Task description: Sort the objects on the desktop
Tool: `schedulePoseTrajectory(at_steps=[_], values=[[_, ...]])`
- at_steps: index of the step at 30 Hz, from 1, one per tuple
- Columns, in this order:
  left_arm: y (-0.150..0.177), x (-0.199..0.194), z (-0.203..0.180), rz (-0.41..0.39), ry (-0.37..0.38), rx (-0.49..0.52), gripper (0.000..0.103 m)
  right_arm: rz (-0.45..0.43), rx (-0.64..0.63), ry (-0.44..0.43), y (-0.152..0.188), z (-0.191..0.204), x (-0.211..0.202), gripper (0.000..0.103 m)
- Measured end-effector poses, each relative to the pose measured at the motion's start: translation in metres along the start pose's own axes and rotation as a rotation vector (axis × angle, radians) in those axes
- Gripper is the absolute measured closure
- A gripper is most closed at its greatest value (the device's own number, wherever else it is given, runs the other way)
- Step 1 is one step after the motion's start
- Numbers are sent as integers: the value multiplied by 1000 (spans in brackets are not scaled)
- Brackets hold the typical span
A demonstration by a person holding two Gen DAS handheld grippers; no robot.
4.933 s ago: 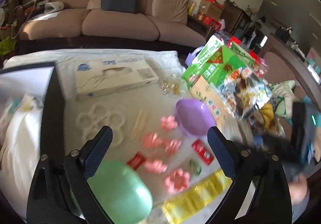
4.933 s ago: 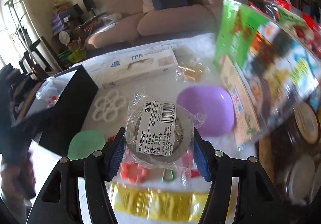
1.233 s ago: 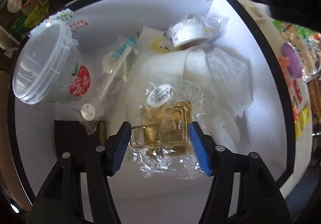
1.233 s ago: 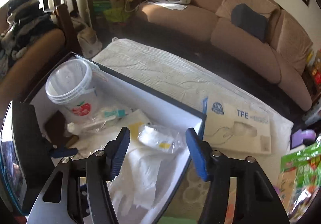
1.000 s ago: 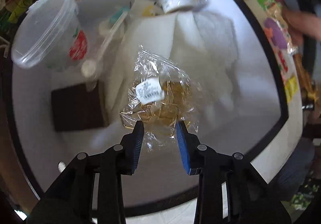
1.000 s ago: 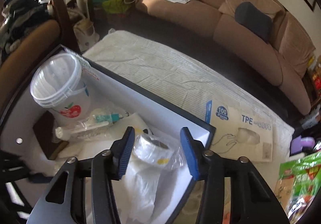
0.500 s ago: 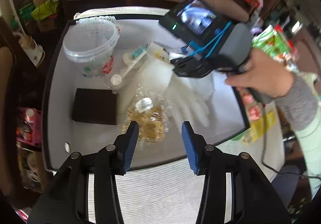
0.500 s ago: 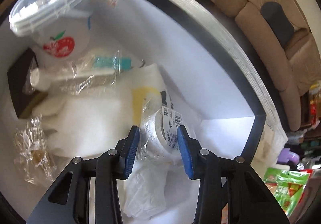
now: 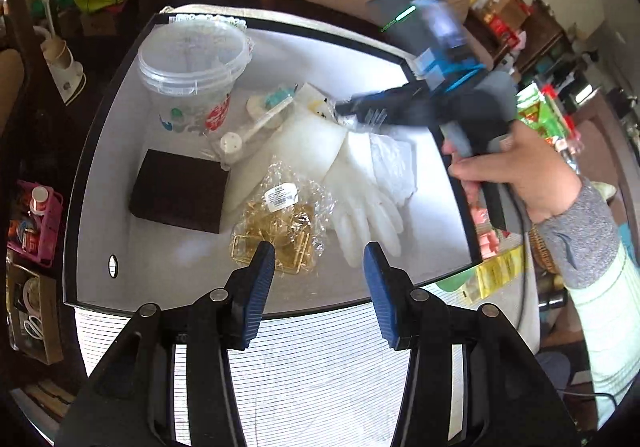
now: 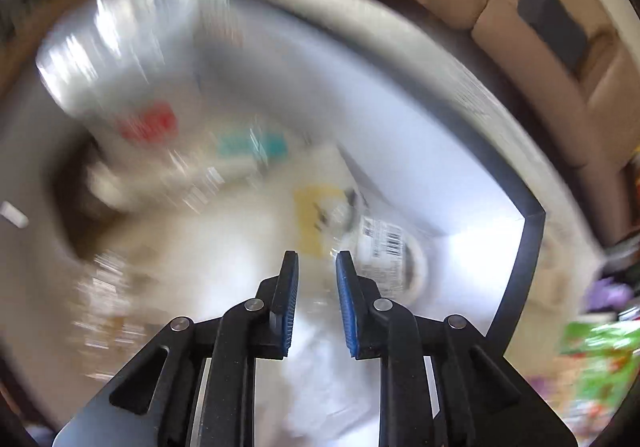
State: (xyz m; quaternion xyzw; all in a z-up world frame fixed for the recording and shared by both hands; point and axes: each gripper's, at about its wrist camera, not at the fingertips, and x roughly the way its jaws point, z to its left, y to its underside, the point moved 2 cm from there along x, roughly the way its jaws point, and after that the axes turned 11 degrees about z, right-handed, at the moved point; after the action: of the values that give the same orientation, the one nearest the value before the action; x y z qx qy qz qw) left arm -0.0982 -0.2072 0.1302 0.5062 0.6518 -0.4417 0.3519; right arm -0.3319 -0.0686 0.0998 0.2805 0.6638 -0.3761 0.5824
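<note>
Here, in the left wrist view, the left hand-held gripper hangs above the near edge of a black-rimmed tray with a white floor. Its jaws have just been opening and now stand partly apart with nothing between them. Just ahead of its tips lies a clear bag of gold clips, free of the pads. Ahead and to the left sits a dark brown block, and farther ahead on that side a clear plastic tub stands upright. White gloves lie ahead and to the right. Farther off on the right, a hand in a grey cuff holds the right hand-held gripper, which reaches down into the tray's far side.

In the right wrist view, badly blurred, the right hand-held gripper points down into the tray. Its jaws have just been closing and stand close together with a narrow gap. Whether they pinch any wrapping cannot be told. A roll of tape in a clear wrapper lies just to the right of the right-hand fingertip.
</note>
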Motion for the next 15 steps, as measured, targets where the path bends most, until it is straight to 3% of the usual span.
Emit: schedulePoseTrajectory(at_steps=[2,5,10,12,15], values=[[-1,-1,-6,-6,-11,3,53,-71,65,-76,6,-13,-25,85],[-1,0,-19,-16,-52,15,51,-132,72,-69,22,-20,-61,84],[8,3,-48,-49,-99,27,27,-199,20,-41,63,-5,-98,68],[13,5,-56,-51,-111,19,23,-212,14,-44,90,1,-103,58],[22,9,-66,-51,-141,8,18,-207,19,-58,124,9,-96,52]])
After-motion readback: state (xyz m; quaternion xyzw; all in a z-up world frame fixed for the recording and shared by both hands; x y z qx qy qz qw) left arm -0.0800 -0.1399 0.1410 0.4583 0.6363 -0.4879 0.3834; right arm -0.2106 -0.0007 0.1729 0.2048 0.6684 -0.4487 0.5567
